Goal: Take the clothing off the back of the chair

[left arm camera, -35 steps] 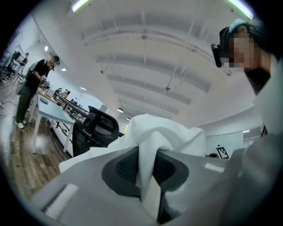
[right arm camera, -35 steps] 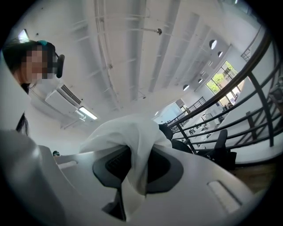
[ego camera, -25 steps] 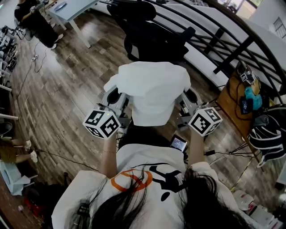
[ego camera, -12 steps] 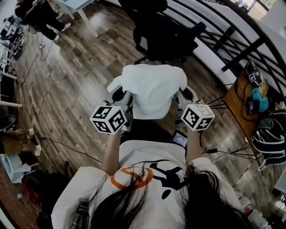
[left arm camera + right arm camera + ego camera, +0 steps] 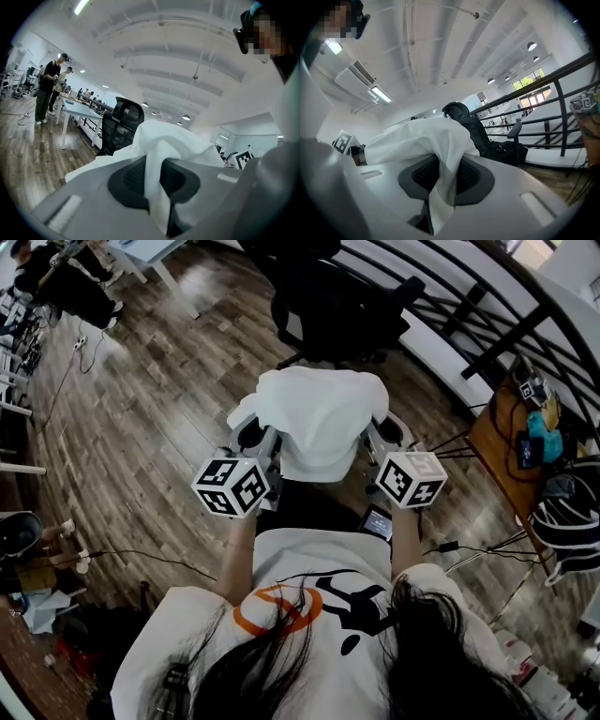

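L gripper (image 5: 157,187) & R gripper (image 5: 440,183) each pinch the shirt (image 5: 319,418). Over the last sec I've lowered it toward me, clear of the chair (image 5: 328,306), so removal looks done.

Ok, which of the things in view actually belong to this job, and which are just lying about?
Job:
- white garment, pinched at either side
- left gripper, shut on it
- right gripper, shut on it
- black chair, now bare

Lying about:
- wooden side table
- striped bag
- railing
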Tool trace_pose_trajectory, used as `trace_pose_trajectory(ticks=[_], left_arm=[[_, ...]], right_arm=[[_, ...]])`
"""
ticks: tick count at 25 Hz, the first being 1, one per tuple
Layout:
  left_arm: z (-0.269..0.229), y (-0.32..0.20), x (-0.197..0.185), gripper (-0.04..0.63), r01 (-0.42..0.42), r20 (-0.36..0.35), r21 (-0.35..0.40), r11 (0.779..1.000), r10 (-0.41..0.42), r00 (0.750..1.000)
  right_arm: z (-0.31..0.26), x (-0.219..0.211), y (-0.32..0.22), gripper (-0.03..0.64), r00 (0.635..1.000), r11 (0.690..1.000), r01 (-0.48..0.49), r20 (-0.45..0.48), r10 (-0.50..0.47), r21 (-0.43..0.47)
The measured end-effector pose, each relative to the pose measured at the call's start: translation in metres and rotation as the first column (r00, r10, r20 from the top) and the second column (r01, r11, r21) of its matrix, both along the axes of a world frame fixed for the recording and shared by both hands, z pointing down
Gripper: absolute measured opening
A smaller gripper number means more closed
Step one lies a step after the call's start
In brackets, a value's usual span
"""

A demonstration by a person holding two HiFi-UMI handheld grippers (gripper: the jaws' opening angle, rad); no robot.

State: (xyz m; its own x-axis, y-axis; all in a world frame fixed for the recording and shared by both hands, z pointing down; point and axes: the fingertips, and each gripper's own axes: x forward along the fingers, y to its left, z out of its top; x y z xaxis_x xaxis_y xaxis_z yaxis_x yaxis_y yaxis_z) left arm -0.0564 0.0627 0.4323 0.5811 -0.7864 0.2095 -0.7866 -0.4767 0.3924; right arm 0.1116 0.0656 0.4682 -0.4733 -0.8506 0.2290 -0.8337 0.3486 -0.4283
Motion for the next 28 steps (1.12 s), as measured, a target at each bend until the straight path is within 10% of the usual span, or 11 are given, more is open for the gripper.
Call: trace_pose_trajectory(ticks=[28], left_arm=[[-0.012,-0.001,0.004,0.055,-0.010,-0.030,0.031,0.999,0.011,0.999]], right_arm=[[-0.013,-0.002,-0.003,0.096,1.000,0.999,0.015,-0.025,-0.014,0.033]])
